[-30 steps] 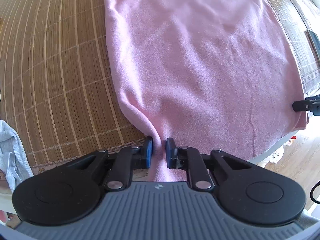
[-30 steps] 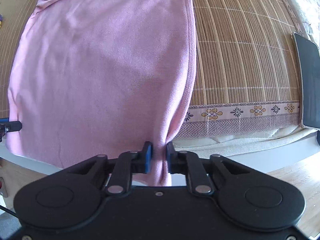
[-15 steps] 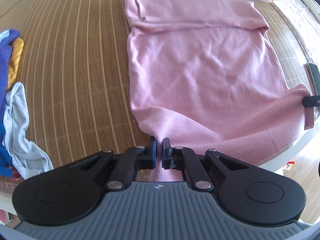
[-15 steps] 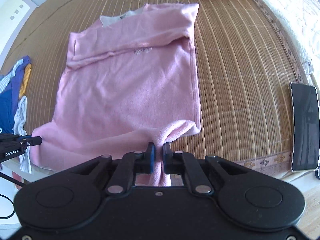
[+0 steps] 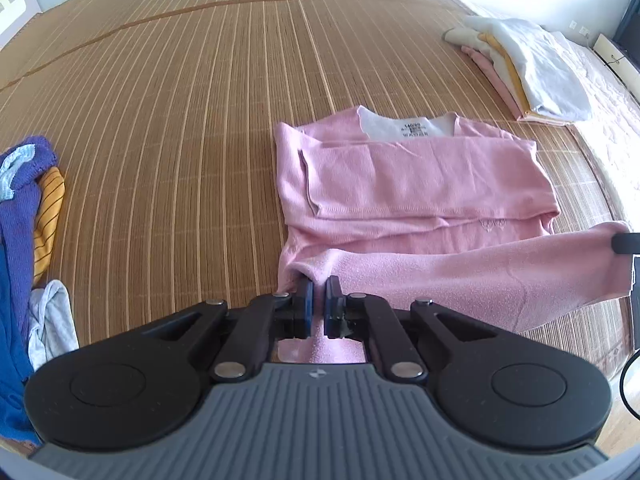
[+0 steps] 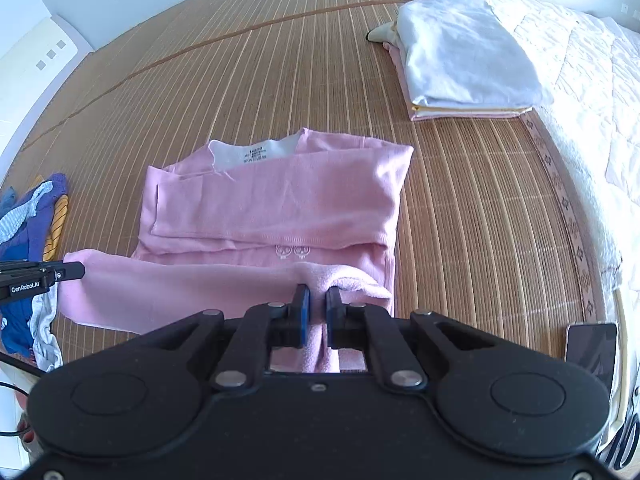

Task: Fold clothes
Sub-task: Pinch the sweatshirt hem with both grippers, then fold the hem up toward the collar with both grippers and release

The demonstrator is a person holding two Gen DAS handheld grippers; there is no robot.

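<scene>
- Carrying the hem up and over, my left gripper (image 5: 317, 307) and right gripper (image 6: 317, 307) each stay pinched shut on a bottom corner of the pink top (image 5: 420, 184), one corner apiece.
- A second ago the top lay stretched flat with its hem hanging off the near edge of the bed; now that hem is lifted and brought forward, a soft roll of cloth strung between my two jaws above the lower body of the garment.
- The collar, with its white size label, lies at the far end, and the sleeves are already folded across the chest.
- My reading: this is the bottom-to-top fold, roughly half carried out; the hem has yet to be laid down near the collar.
- Under it all is a bamboo mat (image 5: 200, 120) spread over the bed, with a patterned border along the right side.
- A folded stack (image 6: 464, 56) sits at the far right on the mat, well apart from the top.
- An unfolded pile (image 5: 24, 216) of blue, purple and striped clothes waits at the left edge.
- A dark phone (image 6: 590, 346) lies at the near right edge; white walls close the room behind.
</scene>
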